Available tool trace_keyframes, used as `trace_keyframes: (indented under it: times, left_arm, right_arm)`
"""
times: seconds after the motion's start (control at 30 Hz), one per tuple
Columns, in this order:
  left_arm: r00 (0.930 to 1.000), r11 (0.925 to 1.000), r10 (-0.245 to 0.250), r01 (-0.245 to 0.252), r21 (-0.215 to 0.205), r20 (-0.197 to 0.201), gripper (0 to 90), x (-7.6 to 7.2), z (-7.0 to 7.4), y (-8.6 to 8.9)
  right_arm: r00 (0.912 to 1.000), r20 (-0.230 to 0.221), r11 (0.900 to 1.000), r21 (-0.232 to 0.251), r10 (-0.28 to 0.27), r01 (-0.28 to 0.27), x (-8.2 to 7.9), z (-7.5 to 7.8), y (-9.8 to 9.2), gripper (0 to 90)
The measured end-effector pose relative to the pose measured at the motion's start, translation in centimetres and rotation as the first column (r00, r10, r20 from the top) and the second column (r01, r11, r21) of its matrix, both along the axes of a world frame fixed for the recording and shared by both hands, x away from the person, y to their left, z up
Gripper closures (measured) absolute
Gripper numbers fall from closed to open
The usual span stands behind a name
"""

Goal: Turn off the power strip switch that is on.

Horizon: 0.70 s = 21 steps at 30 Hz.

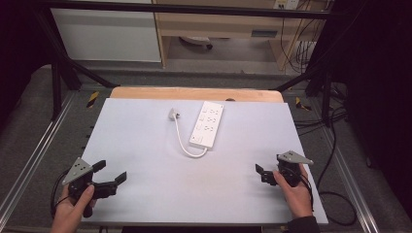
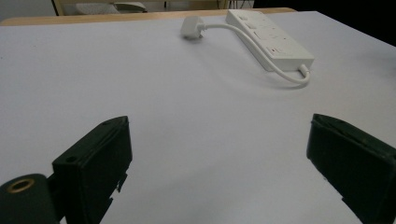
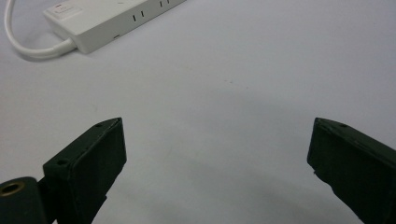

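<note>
A white power strip [image 1: 208, 124] lies on the white mat [image 1: 145, 155] toward the far middle, and its short cable [image 1: 184, 145] loops back to a white plug [image 1: 172, 114] lying to its left. My left gripper [image 1: 111, 171] rests near the front left corner, open, nothing between its jaws. My right gripper [image 1: 261, 174] sits near the front right, also open and empty. From the left gripper [image 2: 219, 135] the strip [image 2: 271, 39] and plug [image 2: 192, 28] lie well ahead. The right gripper [image 3: 217, 135] faces the strip's [image 3: 116, 18] near end and cable [image 3: 28, 46].
The mat covers a wooden table whose edge [image 1: 194, 93] shows at the back. A black metal frame [image 1: 63, 68] surrounds the table. Loose cables [image 1: 335, 194] lie on the floor to the right. A wooden cabinet [image 1: 218, 29] stands behind.
</note>
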<state>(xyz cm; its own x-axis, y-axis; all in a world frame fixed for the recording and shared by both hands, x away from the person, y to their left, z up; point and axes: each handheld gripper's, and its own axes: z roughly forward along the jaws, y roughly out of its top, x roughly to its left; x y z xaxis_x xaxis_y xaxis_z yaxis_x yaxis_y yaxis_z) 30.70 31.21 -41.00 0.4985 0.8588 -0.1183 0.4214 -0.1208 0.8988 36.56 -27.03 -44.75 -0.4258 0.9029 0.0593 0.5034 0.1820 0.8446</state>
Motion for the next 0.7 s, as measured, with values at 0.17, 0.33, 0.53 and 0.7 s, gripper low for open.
trace_keyframes:
  times: [0.17,0.33,0.53,0.7]
  left_arm:
    - [1.0,0.9999,0.0,0.0,-0.011,0.004,6.6,0.03,0.05,-0.06]
    - [1.0,0.9999,-0.005,0.005,-0.011,0.005,6.6,0.01,0.06,-0.11]
    - [0.9999,0.9998,-0.015,0.015,-0.014,-0.002,6.6,-0.03,0.08,-0.38]
    - [0.9998,0.9997,-0.02,0.02,-0.016,-0.005,6.6,-0.1,0.08,-0.48]
  right_arm:
    - [0.9999,0.011,1.0,0.003,0.006,-0.006,-0.06,0.1,0.02,4.8]
    - [0.9999,0.012,1.0,-0.001,0.009,-0.009,0.01,0.12,0.15,4.3]
    - [0.9999,0.004,1.0,-0.014,0.012,-0.011,0.04,0.0,0.35,4.0]
    - [0.9999,0.005,1.0,-0.017,0.016,-0.016,0.07,0.02,0.4,3.9]
